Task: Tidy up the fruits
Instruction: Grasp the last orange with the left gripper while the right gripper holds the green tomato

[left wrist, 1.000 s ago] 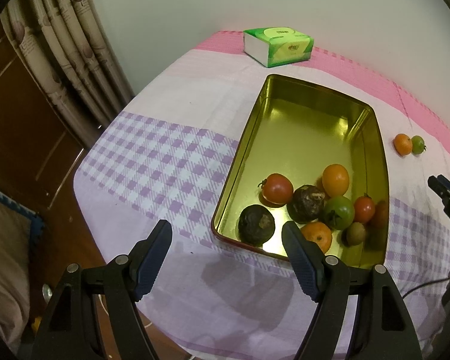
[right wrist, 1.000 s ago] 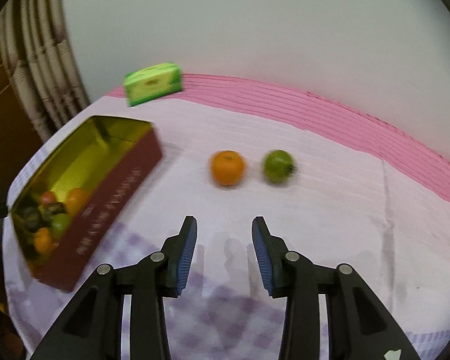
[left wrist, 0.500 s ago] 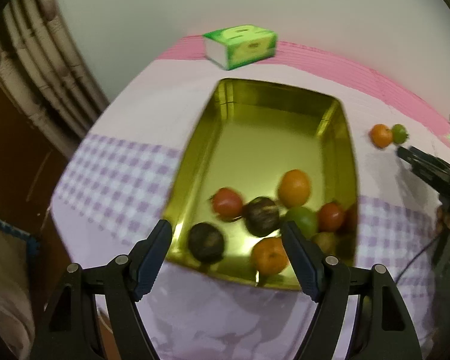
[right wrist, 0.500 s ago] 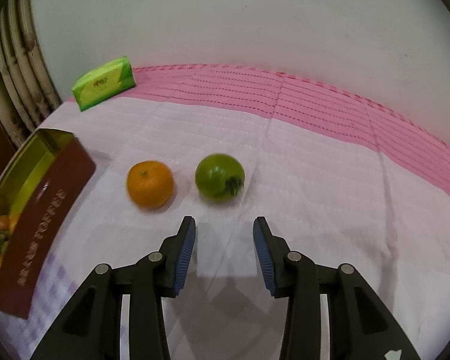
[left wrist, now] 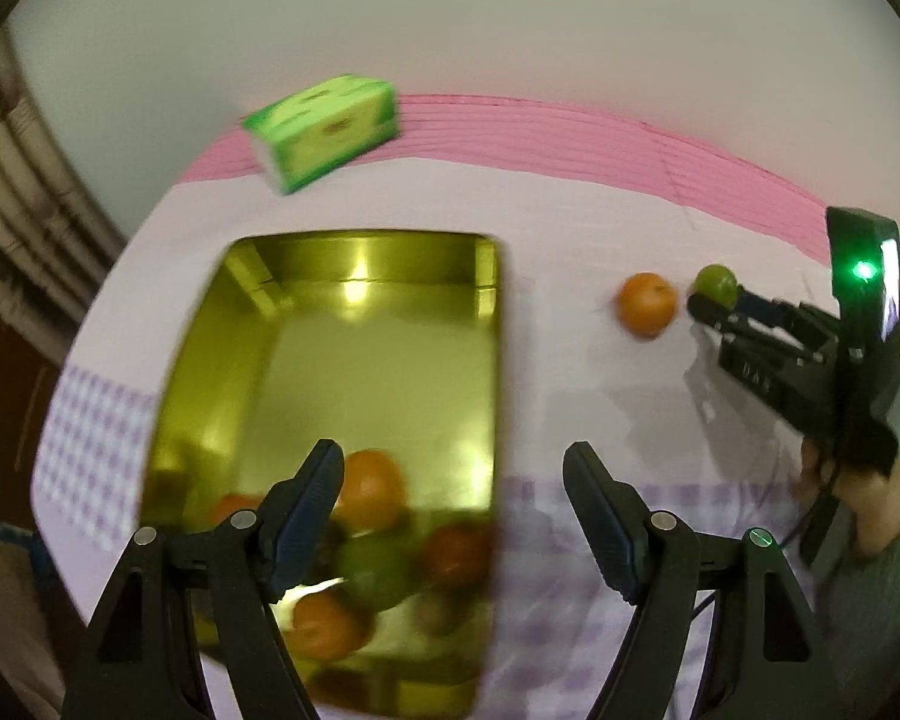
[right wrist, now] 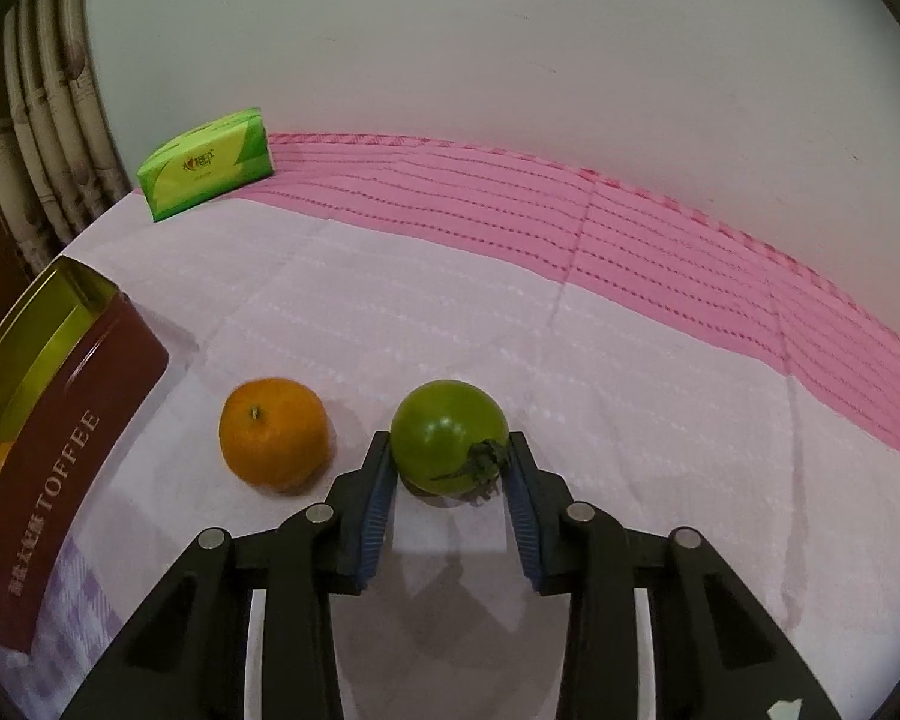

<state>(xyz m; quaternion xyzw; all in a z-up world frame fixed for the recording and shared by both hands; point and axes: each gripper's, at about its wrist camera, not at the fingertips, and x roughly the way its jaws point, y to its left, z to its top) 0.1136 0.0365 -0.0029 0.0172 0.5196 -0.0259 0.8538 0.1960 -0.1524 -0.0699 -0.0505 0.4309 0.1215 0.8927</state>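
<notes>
Pink-bordered cloth covers the desk (right wrist: 426, 300), with bare, open cloth to the right of the fruit as far as the pink band along the wall. A gold-lined tin (left wrist: 330, 324) stands at the left; its maroon outer wall (right wrist: 84, 450) lies close to an orange (right wrist: 274, 433), and a green tissue pack (right wrist: 207, 162) rests at the far left edge. The green tomato (right wrist: 447, 435), glossy and round with a dried dark stem turned toward the camera, sits on the cloth just right of the orange, apart from it. The right gripper (right wrist: 447, 468) slopes down toward the cloth; its jaws have just been closing, and both blue pads (right wrist: 378, 495) press the tomato's sides, so it is grasped. In the left wrist view a hand (left wrist: 858, 480) carries that gripper from the right. The left gripper (left wrist: 450, 516) hangs over the tin's near right rim with fingers spread and nothing between them; the blurred oranges, red and green fruit (left wrist: 378, 576) lie in the tin's near end.
</notes>
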